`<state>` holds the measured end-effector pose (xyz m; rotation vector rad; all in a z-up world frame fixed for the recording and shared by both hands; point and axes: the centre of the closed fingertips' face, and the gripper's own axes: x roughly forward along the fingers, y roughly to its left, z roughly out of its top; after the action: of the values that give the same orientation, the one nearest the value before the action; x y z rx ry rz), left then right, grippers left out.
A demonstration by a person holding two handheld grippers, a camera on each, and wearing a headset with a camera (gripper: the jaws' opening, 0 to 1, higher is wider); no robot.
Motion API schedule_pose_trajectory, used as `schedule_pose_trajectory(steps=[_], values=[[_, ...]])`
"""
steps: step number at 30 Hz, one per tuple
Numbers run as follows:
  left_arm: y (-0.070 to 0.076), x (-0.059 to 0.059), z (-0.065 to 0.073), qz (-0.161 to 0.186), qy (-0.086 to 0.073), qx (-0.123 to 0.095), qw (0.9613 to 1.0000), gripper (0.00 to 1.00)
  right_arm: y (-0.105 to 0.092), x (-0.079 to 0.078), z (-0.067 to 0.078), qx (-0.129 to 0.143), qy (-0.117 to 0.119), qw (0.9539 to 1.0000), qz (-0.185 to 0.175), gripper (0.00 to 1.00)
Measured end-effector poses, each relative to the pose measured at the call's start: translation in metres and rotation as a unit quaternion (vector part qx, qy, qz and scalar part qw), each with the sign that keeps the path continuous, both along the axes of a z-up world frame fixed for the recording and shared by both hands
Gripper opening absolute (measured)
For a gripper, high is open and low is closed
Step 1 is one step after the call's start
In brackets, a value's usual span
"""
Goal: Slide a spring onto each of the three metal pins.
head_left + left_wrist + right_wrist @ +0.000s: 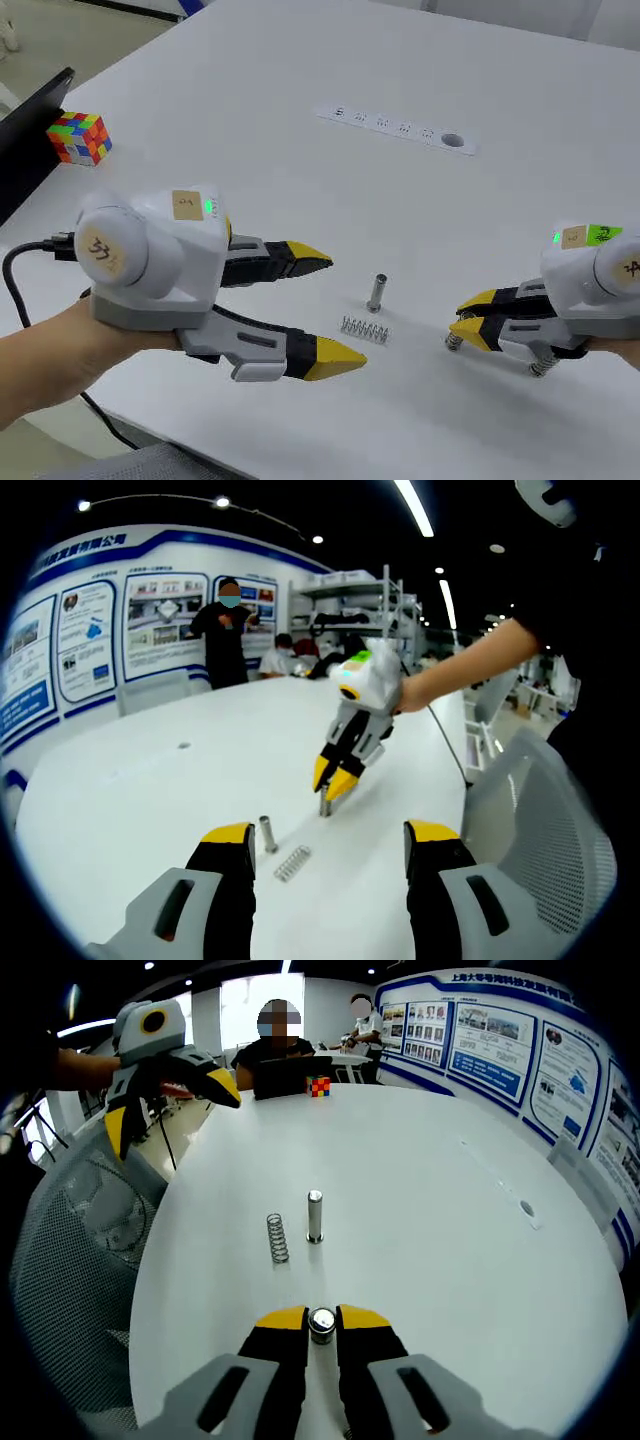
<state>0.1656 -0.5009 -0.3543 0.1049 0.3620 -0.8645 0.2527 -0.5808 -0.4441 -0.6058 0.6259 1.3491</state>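
A bare metal pin (377, 292) stands upright on the white table (300, 120), with a loose spring (364, 329) lying just in front of it. My left gripper (325, 305) hovers open to their left, nothing between its jaws. In the left gripper view the pin (267, 833) and spring (292, 862) lie between the yellow tips of my left gripper (325, 845). My right gripper (465, 318) is shut on a second pin (321, 1322), which has spring coils (455, 342) at its foot. Another spring-covered pin (540, 365) stands partly hidden under the right gripper.
A colourful puzzle cube (80, 138) sits at the far left beside a dark screen (30, 130). A flush power strip (395, 127) lies across the table's far side. A black cable (15, 280) trails off the left edge. A mesh chair (540, 830) stands by the table.
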Motion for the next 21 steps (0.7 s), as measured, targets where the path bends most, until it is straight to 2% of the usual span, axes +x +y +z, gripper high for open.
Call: schedule_pose_trajectory(steps=[9, 21], values=[[0.0050, -0.0035, -0.0023, 0.009, 0.004, 0.002, 0.9999, 0.61, -0.0004, 0.0010, -0.0049, -0.003, -0.002, 1.0000, 0.000, 0.12], [0.0020, -0.0100, 0.0017, 0.010, 0.002, 0.005, 0.9999, 0.61, -0.0017, 0.0004, -0.0078, -0.005, -0.003, 1.0000, -0.004, 0.12]])
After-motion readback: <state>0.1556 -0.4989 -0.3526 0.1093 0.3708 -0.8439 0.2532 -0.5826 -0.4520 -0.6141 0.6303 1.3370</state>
